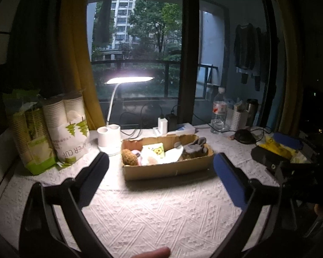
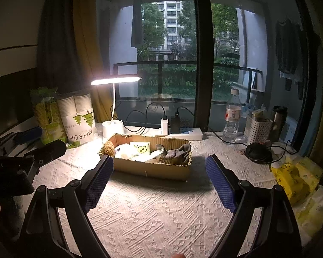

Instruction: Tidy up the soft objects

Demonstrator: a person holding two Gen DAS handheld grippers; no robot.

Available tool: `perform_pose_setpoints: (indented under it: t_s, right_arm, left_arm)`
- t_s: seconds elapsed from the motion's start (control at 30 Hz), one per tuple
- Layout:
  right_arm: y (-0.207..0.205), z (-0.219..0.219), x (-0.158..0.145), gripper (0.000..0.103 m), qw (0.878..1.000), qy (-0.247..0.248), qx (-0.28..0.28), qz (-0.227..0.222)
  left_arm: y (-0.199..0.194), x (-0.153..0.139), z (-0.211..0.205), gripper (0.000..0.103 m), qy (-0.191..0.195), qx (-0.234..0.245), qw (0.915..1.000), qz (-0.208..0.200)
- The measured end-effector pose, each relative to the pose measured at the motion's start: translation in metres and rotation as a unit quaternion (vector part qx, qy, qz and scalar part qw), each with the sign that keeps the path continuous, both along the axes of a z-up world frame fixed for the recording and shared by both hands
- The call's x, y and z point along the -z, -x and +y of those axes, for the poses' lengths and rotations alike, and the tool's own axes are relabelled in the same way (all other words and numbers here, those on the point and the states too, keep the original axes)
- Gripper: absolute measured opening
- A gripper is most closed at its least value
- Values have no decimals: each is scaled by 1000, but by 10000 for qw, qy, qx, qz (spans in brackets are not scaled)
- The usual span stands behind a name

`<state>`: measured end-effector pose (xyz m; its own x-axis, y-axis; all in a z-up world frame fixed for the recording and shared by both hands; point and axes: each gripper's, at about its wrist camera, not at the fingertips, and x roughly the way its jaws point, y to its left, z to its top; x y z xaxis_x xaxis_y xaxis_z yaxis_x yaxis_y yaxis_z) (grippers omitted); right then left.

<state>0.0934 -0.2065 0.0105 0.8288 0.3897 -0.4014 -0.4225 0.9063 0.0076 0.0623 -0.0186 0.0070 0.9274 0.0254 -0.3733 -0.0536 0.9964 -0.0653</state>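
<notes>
A shallow cardboard box point(image 1: 168, 167) point(image 2: 148, 168) sits mid-table under the lamp. It holds soft things: a brown knitted ball point(image 1: 129, 157) point(image 2: 109, 147) at its left end, a white tissue pack with a yellow cartoon point(image 1: 156, 150) point(image 2: 141, 148), white cloth point(image 1: 168, 157), and grey socks point(image 1: 194, 148) point(image 2: 176, 153) at its right end. My left gripper point(image 1: 161, 163) is open and empty, just short of the box. My right gripper point(image 2: 159, 167) is open and empty, also facing the box. Each gripper shows at the edge of the other's view, the right one point(image 1: 280, 150) and the left one point(image 2: 38, 144).
A white textured cloth point(image 1: 161, 215) covers the table. Paper-cup sleeves point(image 1: 69, 129) stand back left. A lit desk lamp point(image 1: 109, 133), power strip point(image 2: 183, 134), water bottle point(image 2: 232, 116), white basket point(image 2: 257, 131), black round object point(image 2: 258, 152) and yellow tissue packs point(image 2: 295, 178) line the back and right.
</notes>
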Motion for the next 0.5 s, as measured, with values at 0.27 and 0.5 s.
perform_pose_setpoints:
  t_s: [0.27,0.5]
  right_arm:
    - [-1,-1,0,90,10000,-3,9,15]
    - [-2,0,1,90,10000,23,-22,0]
  left_arm:
    - [-1,2,4,99,14,-52,10000,50]
    - [0,2,6,99,36,-72,9999,75]
